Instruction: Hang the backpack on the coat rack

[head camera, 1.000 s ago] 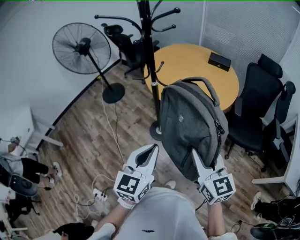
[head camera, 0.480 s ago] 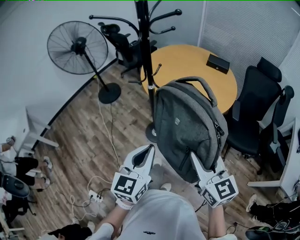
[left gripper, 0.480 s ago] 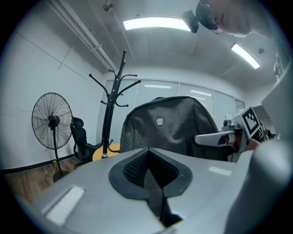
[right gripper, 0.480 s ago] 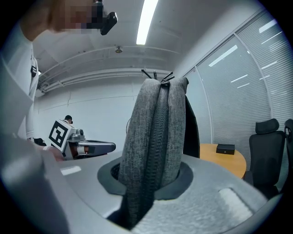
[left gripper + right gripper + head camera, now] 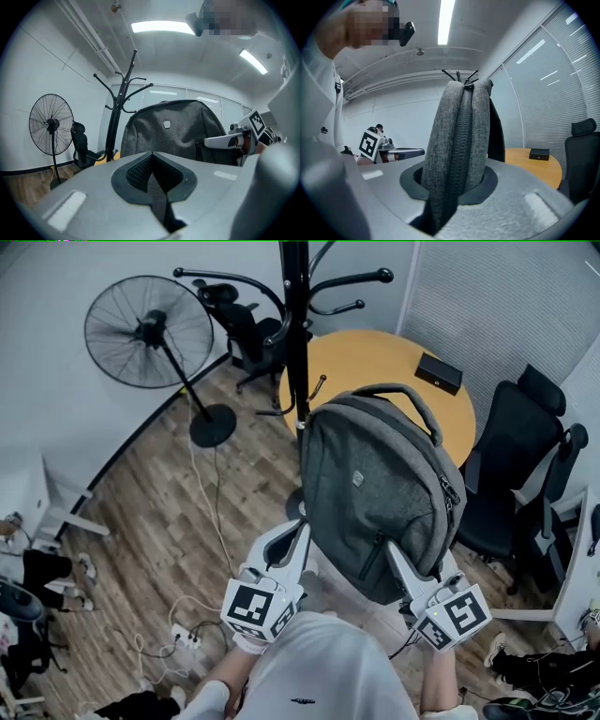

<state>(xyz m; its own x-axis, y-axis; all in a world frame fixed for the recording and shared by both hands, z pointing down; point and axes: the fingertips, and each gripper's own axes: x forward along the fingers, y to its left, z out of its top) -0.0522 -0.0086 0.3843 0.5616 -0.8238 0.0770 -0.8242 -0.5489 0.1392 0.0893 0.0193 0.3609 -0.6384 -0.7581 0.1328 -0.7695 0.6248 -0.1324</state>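
With the right gripper (image 5: pixel 400 565) pinching the airborne grey fabric backpack's (image 5: pixel 375 488) zipper edge and the left gripper (image 5: pixel 296 538) pressed together, empty, at its 8 o'clock, I'd lift its top loop (image 5: pixel 405 396) over the black metal coat rack (image 5: pixel 296 329) at 11 o'clock.

Both point forward, roughly level, side by side; the left gripper (image 5: pixel 301 527) has jaws meeting at the tips; the right gripper (image 5: pixel 393 551) clamps the backpack (image 5: pixel 375 474) at its lower edge.

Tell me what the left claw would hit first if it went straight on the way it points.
Probably the grey backpack, which sits dead ahead of the left claw in its own view. The coat rack stands left of that line. The gap is hard to judge.
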